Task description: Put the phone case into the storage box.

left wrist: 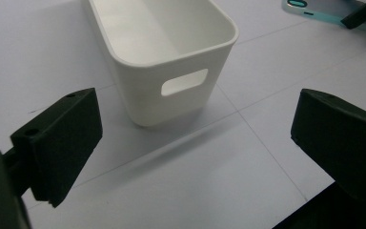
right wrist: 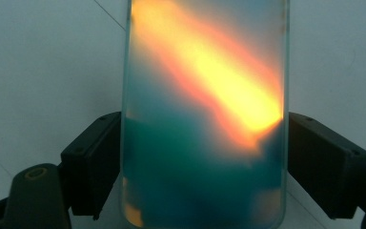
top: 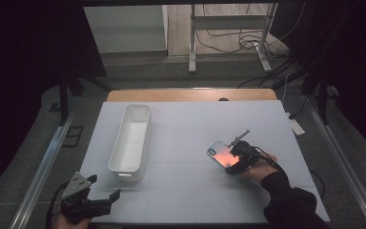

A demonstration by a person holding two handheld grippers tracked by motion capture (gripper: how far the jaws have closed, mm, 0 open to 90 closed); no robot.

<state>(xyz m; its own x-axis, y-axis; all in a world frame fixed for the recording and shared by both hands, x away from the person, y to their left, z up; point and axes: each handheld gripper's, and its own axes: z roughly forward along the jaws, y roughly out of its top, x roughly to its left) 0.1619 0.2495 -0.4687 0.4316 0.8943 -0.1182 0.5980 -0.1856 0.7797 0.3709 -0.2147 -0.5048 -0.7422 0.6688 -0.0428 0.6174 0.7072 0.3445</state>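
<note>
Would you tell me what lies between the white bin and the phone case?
Nothing: in the high view the table is bare between the bin and the phone case, which the right gripper clasps.

- The long white plastic bin (top: pixel 130 143) blocks the frame's centre-left.
- Bare white bench (top: pixel 181 143) lies open between it and the glossy orange-teal phone case (top: pixel 223 153) at centre-right.

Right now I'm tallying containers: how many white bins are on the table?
1. The white bin stands on the table's left half, empty, near the left gripper.
</note>
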